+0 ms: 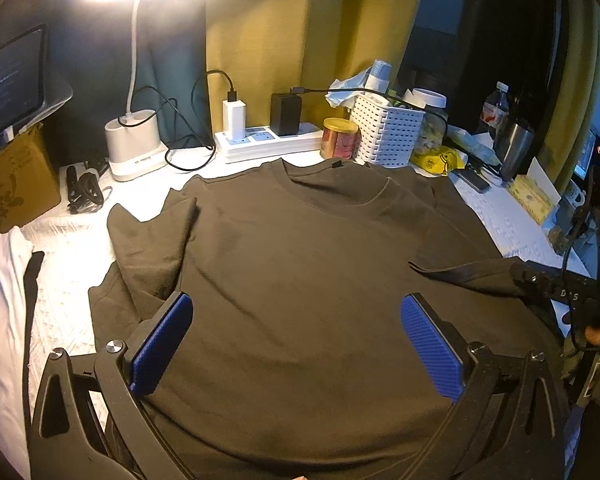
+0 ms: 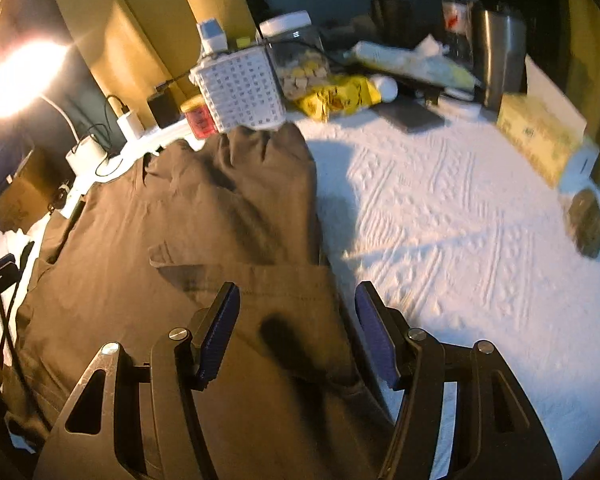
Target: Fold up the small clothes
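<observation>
In the left wrist view, the left tool [image 1: 296, 344] is wide open and holds nothing. The dark T-shirt [image 1: 300, 260] fills the middle of the frame, flat on the white desk [image 1: 68, 256]. Its sleeve at the left is bunched, so a fold could go crooked.

In the right wrist view, the right tool [image 2: 296, 332] is open too, over the shirt's edge. The picture is blurry, but the white basket [image 2: 240, 88] at the upper middle seems close; a pull might knock it.
</observation>
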### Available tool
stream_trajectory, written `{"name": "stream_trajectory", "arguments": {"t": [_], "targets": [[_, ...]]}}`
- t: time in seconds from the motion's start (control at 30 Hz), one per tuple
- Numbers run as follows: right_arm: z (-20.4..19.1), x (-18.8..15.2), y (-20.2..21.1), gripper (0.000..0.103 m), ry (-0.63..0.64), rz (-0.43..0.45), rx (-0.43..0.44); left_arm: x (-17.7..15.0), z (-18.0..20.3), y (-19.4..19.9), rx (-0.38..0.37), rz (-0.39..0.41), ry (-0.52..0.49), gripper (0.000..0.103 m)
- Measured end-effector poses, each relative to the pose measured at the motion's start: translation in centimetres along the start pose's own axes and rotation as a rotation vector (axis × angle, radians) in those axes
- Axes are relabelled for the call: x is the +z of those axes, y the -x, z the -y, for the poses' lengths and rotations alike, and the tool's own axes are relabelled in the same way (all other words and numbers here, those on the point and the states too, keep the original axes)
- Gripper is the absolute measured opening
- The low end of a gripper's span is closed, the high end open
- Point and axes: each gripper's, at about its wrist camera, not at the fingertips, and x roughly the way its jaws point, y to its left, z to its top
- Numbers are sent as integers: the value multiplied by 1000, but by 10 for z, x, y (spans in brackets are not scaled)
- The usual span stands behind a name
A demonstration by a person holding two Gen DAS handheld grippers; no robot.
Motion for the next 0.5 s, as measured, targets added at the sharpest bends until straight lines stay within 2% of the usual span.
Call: {"name": "stream_trajectory", "arguments": {"t": [0.27, 0.5], "targets": [[-27, -14, 12, 63, 94, 29, 106, -10, 6, 11, 22, 1, 1, 102], [-55, -46, 8, 63, 173, -42, 127, -23, -1, 15, 22, -18, 1, 102]]}}
